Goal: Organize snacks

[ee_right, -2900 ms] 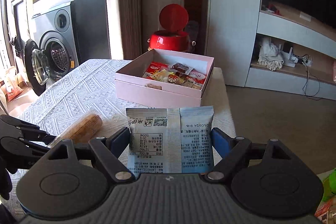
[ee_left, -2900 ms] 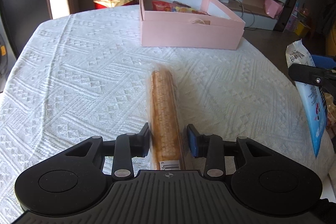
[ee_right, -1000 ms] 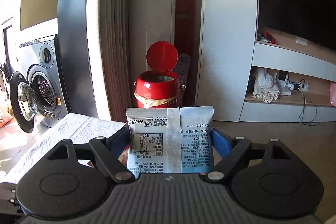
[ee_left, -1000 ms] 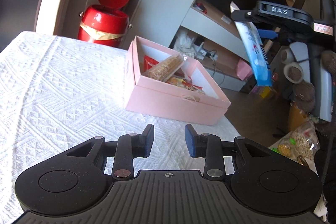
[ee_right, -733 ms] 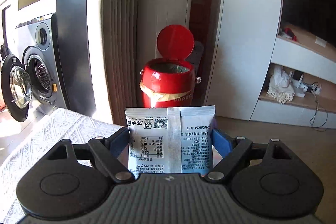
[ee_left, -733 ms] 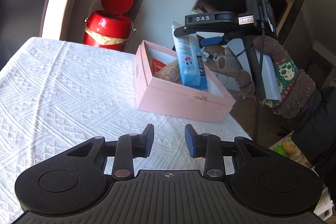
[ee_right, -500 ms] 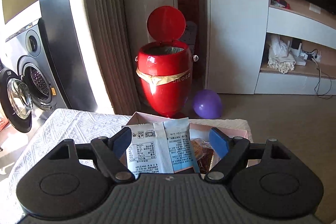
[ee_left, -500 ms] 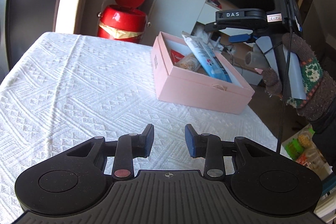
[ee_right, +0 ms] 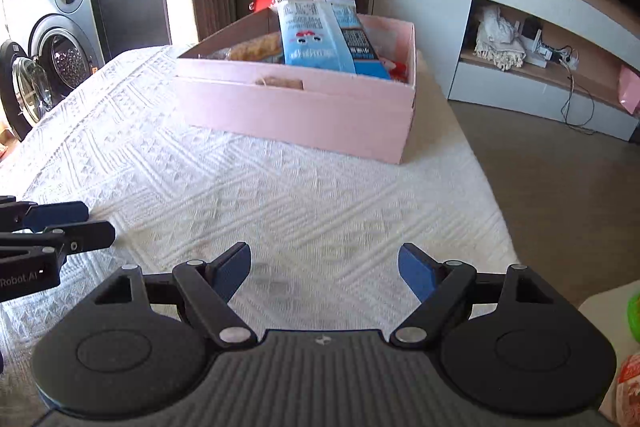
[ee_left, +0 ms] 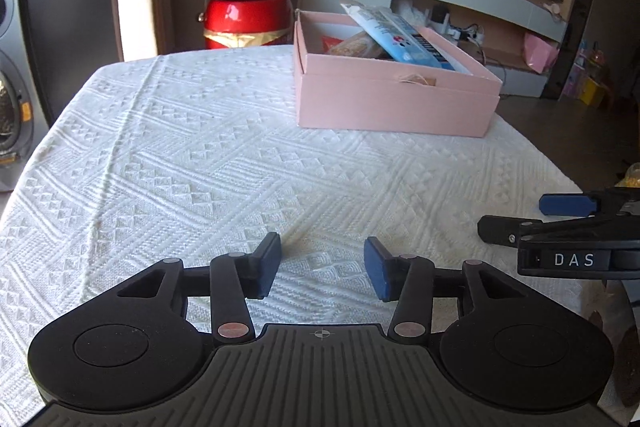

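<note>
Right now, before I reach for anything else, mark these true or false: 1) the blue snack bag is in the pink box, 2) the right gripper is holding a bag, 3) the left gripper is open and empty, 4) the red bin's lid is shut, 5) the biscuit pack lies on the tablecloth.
1) True: the blue snack bag leans inside the pink box, its top edge sticking up above the rim.
2) False: the right gripper is open with nothing between its jaws.
3) True: the left gripper is open and empty above the tablecloth.
4) False: the red bin has its lid flipped up.
5) False: the biscuit pack sits in the pink box.
</note>
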